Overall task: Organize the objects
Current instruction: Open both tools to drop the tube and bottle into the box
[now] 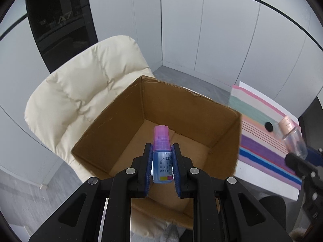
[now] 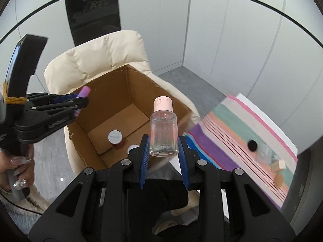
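Two bottles are held: one blue bottle [image 1: 162, 162] and one clear bottle [image 2: 164, 134]. One cardboard box [image 2: 113, 92] holds one brown jar [image 2: 115, 139]. Two wooden blocks [image 2: 278, 165] lie on one striped cloth [image 2: 226, 129].

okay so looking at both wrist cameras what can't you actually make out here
- Left wrist view: the cardboard box floor is mostly hidden by the left gripper and its blue bottle.
- Right wrist view: a white-capped item in the box is cut off by the right gripper.
- Right wrist view: the clear bottle print is too faint to read.
- Right wrist view: small objects on the striped mat are blurred.
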The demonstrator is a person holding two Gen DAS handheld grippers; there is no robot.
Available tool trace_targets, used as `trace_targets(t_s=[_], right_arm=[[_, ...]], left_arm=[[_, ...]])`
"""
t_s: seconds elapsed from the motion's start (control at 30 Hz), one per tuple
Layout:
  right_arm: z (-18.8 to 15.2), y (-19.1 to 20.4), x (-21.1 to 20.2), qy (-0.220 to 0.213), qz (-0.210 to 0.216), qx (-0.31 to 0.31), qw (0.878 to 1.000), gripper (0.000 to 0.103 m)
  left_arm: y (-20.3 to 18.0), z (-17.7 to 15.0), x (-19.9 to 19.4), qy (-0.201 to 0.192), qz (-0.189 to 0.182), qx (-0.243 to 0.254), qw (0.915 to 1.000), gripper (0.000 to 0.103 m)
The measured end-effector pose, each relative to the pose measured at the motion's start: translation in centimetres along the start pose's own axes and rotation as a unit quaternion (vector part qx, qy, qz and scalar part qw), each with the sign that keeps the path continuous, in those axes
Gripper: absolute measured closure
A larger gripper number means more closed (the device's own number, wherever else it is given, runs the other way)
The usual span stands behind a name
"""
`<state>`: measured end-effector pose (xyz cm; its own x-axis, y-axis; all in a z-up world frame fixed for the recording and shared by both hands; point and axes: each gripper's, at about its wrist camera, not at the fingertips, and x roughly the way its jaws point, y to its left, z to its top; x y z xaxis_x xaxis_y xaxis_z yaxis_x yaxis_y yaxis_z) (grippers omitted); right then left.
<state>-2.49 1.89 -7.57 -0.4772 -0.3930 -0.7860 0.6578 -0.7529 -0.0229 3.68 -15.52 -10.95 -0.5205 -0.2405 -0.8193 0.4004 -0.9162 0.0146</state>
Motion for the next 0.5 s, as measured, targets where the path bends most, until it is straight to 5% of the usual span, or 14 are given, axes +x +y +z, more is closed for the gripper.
trace_targets(t_s=[0.4, 0.43, 0.47, 0.5], right_arm=[[1.9, 4.3, 8.7, 0.061, 0.039, -0.025, 0.997, 0.073], [1.9, 4.5, 8.9, 0.055, 0.048, -0.026, 0.997, 0.068], [1.9, 4.7, 9.1, 0.052, 0.055, -0.028, 0.997, 0.037], [2.0, 4.8, 9.3, 0.052, 0.053, -0.028, 0.997, 0.002]], left_arm=[[2.4, 1.5, 5.0, 0.033, 0.012, -0.005, 0.9994, 0.083], [2.8, 1.6, 5.2, 0.038, 0.008, -0.013, 0.9992, 0.068], [3.2, 1.7, 5.6, 0.050, 0.003, -0.023, 0.9985, 0.054], [3.6, 1.8, 5.9, 0.062, -0.002, -0.034, 0.9975, 0.024]])
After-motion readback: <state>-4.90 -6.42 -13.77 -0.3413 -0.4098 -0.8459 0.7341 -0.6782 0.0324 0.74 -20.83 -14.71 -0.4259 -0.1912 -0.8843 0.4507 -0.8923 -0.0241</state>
